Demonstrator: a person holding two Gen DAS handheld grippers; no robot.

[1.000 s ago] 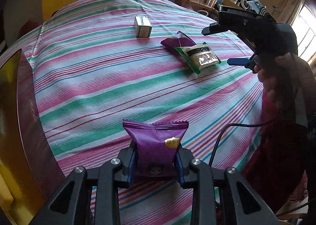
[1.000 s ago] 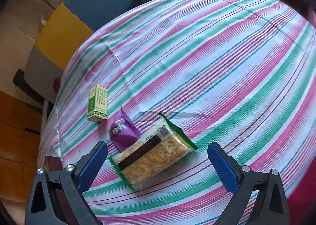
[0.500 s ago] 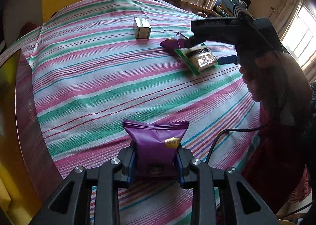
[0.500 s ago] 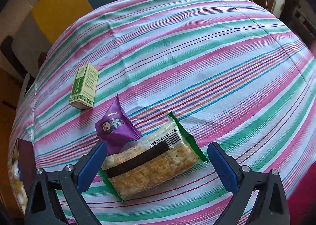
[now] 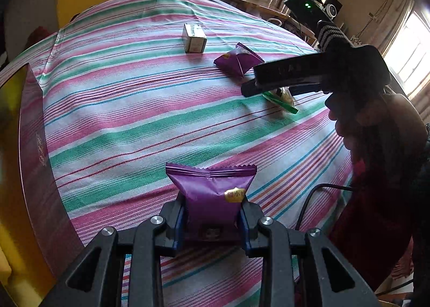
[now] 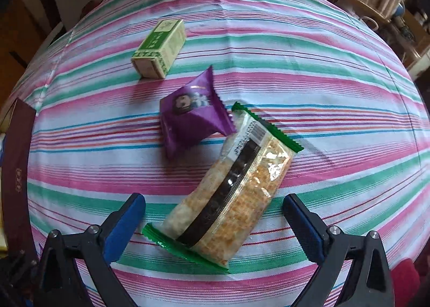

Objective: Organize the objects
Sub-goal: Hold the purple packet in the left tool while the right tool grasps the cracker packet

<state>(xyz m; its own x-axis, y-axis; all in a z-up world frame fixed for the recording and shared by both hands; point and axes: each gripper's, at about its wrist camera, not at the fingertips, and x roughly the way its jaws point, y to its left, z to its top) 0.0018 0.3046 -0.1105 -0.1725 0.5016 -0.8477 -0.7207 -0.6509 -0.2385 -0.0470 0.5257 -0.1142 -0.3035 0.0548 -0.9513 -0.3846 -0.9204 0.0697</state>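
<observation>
Left gripper (image 5: 212, 222): jaws nearly closed, clamped on a purple snack packet (image 5: 212, 191) held upright above the striped desk (image 5: 134, 132).

Right gripper (image 6: 213, 219): jaws wide open, nothing gripped. The pads straddle the near end of the green-edged cracker pack (image 6: 231, 194), which lies flat on the desk. Cannot tell whether the pads touch it.

A second purple packet (image 6: 192, 116) lies against the cracker pack's far end, apparently touching it. Green box (image 6: 160, 47) lies apart, further back.

Risks, as I judge them:
- Closing hard could crush the crackers; the wrapper looks slick and could slip.
- Lifting or dragging the pack may nudge the neighbouring purple packet.
- A grip on the end alone may let the pack droop.
</observation>
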